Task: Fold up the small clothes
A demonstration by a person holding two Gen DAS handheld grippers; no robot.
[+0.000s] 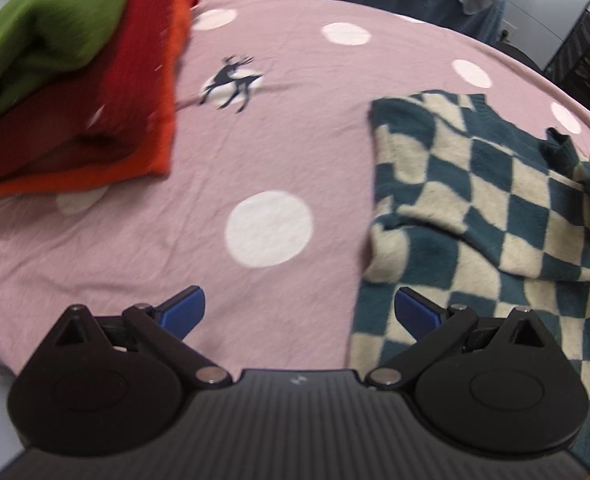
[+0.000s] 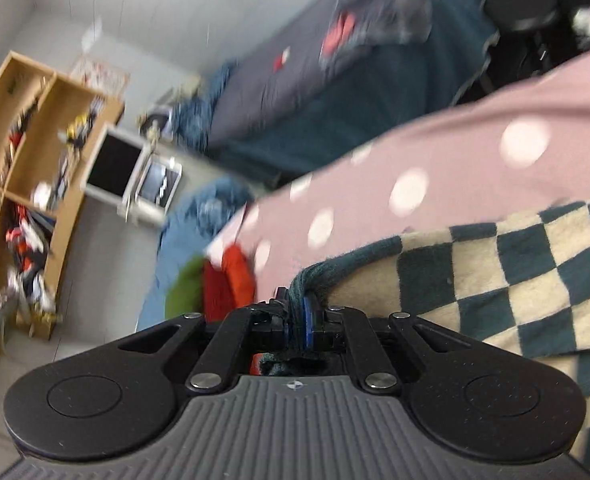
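Note:
A teal-and-cream checkered knit garment (image 1: 491,208) lies on the right of the pink dotted sheet (image 1: 255,152), partly folded over itself. My left gripper (image 1: 299,312) hovers open above the sheet at the garment's left edge, with nothing between its blue pads. In the right wrist view my right gripper (image 2: 301,322) is shut on the teal hem of the checkered garment (image 2: 507,276), which drapes off to the right over the sheet (image 2: 455,152). The pinched hem bunches between the pads.
A folded stack of green, dark red and orange clothes (image 1: 75,80) sits at the sheet's far left, also seen as the stack (image 2: 219,284) past my right gripper. Beyond are a dark blue bed (image 2: 327,92), wooden shelves (image 2: 27,152) and a black rack (image 1: 583,52).

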